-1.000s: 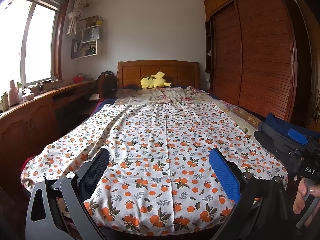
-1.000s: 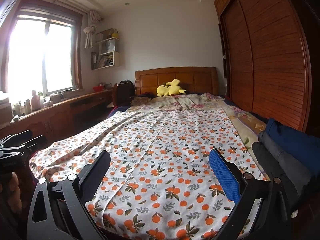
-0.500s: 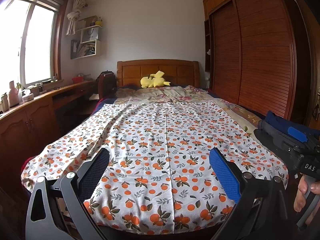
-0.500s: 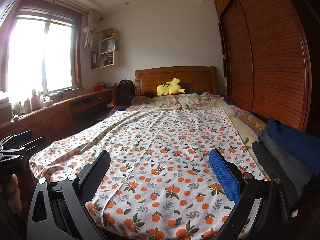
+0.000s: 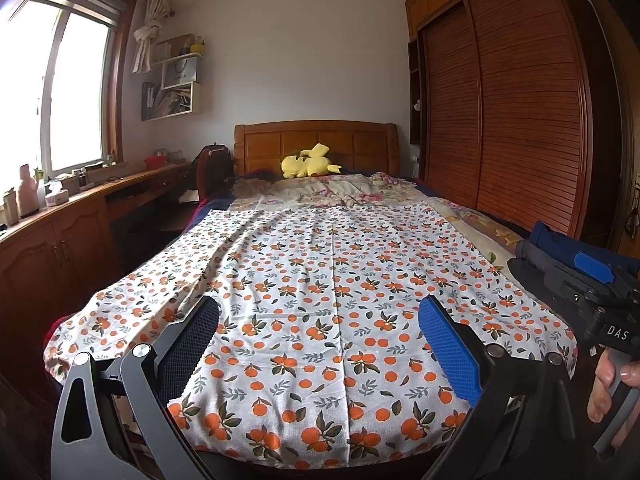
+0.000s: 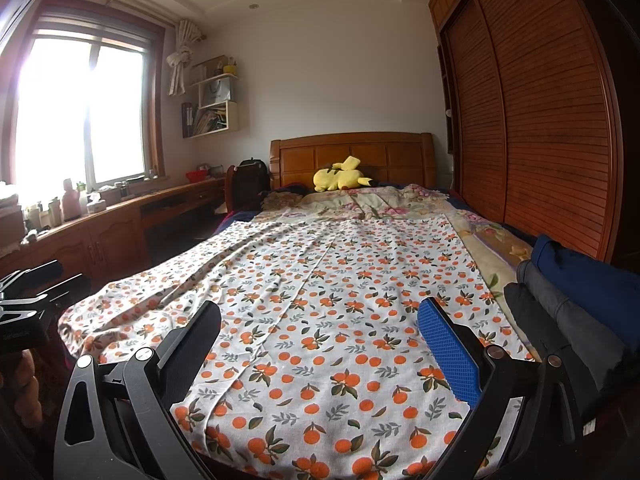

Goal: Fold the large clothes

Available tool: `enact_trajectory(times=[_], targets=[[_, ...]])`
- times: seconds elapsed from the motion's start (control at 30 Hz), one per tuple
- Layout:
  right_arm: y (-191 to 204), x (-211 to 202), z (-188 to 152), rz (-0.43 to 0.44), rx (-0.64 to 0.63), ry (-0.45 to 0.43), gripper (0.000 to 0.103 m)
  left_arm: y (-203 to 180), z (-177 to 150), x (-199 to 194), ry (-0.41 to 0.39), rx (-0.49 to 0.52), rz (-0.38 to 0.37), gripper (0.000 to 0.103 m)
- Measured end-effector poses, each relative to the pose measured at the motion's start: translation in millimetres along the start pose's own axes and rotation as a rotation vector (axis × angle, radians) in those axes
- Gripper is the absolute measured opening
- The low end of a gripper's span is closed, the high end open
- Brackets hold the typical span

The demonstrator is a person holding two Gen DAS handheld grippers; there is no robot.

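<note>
Big white orange-print cotton sheet [image 5: 320,280] spread flat ahead of both, left gripper [image 5: 320,356] gaping wide, right gripper [image 6: 320,356] wide too, both empty

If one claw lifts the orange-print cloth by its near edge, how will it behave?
The orange-print cloth probably is floppy: it lies flat with soft wrinkles and drapes over the bed edge. It looks thin, so likely light. Lifted by the left claw alone, it would likely sag.
</note>
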State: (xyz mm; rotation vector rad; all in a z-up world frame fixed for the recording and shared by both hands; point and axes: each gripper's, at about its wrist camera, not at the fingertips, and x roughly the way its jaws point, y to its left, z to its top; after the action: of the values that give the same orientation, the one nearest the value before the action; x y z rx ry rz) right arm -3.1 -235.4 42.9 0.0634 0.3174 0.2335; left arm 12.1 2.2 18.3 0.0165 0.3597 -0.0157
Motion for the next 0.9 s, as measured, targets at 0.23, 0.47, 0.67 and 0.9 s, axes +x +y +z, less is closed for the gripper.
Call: enact_trajectory(times=[0.23, 0.47, 0.67, 0.9], targets=[[0.1, -0.2, 0.2, -0.001, 0.0, 0.0, 0.095, 1.1, -0.2, -2.1, -0.002, 0.001, -0.002, 0.101], [0.2, -0.3, 0.0, 0.0, 0.0, -0.001, 0.095, 0.9, -0.1, -2.9, -0.003, 0.002, -0.002, 0.101], [-0.2, -0.2, 0.2, -0.001, 0.0, 0.0, 0.095, 0.8, -0.3, -2.9, -0.003, 0.001, -0.001, 0.101], [-0.1, 0.4, 0.2, -0.002, 0.001, -0.001, 0.095, 0.7, -0.3, -2.9, -0.003, 0.002, -0.001, 0.101]])
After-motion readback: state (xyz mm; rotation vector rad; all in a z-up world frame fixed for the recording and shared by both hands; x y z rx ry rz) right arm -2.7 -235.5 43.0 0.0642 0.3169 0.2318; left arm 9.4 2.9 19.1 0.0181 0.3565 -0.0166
